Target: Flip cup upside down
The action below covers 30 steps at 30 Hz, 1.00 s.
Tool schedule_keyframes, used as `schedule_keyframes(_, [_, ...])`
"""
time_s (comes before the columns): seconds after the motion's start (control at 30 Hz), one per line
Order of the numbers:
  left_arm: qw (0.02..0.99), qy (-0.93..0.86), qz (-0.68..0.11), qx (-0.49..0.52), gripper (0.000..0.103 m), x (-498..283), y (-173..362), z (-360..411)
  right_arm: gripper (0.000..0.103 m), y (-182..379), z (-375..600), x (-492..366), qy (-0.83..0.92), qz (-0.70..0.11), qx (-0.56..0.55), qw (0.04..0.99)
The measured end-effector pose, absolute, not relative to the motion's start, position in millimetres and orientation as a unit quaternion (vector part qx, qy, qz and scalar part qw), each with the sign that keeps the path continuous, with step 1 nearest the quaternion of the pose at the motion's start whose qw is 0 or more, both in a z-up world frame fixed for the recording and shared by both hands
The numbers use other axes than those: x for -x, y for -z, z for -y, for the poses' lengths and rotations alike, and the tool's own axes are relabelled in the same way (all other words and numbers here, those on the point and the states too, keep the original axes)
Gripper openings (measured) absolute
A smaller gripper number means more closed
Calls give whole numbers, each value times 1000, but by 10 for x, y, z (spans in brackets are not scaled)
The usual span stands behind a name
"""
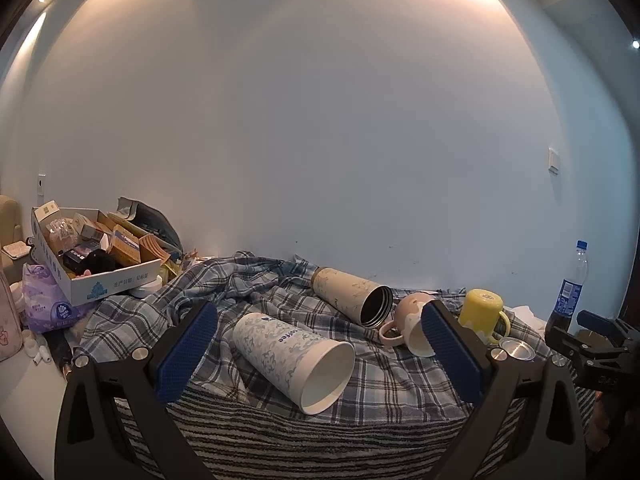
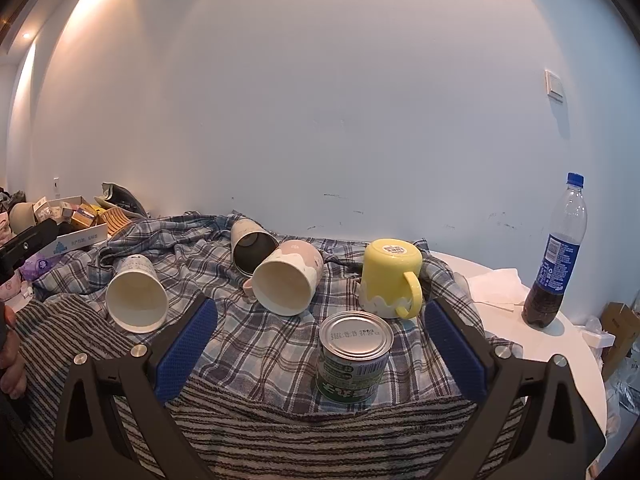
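Note:
Several cups lie on a plaid cloth [image 1: 384,384]. A white patterned paper cup [image 1: 292,362] lies on its side, mouth toward me, between the fingers of my open left gripper [image 1: 320,346]; it also shows in the right wrist view [image 2: 136,296]. A beige tumbler [image 1: 352,294] and a pink mug [image 1: 408,324] lie on their sides. A yellow mug [image 2: 390,278] stands upside down. My right gripper [image 2: 320,344] is open and empty, with a tin can [image 2: 354,354] between its fingers. The pink mug [image 2: 288,280] lies beyond it.
A cardboard box [image 1: 92,256] full of small packs and a purple tissue pack [image 1: 48,304] sit at the left. A cola bottle [image 2: 554,256] stands on the white table [image 2: 560,340] at the right. A wall is close behind.

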State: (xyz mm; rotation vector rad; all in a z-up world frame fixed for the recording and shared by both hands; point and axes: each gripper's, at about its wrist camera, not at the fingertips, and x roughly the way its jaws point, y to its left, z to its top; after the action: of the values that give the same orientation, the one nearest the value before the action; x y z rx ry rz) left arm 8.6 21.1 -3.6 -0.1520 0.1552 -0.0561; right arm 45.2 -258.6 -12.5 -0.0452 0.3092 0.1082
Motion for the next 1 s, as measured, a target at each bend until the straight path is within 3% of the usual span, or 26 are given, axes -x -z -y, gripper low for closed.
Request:
schedule_keyframes(0.33, [998,20,-59,18,103,0,-1,8,103,118,2588,-440,-54,-151,24,987])
schedule_keyframes(0.5, [997,6,-51,-54,103,40,19,302,103,147,2431,-495,-37,-167,66,983])
schedule_keyframes(0.73, [986,8,-36,-161,103,81,132,758,103,86,2566,-420,-59,-144,27,987])
schedule_keyframes(1.0, [991,4,-51,-125,103,28,98,602,103,65,2585,-307,-53,-117,23,991])
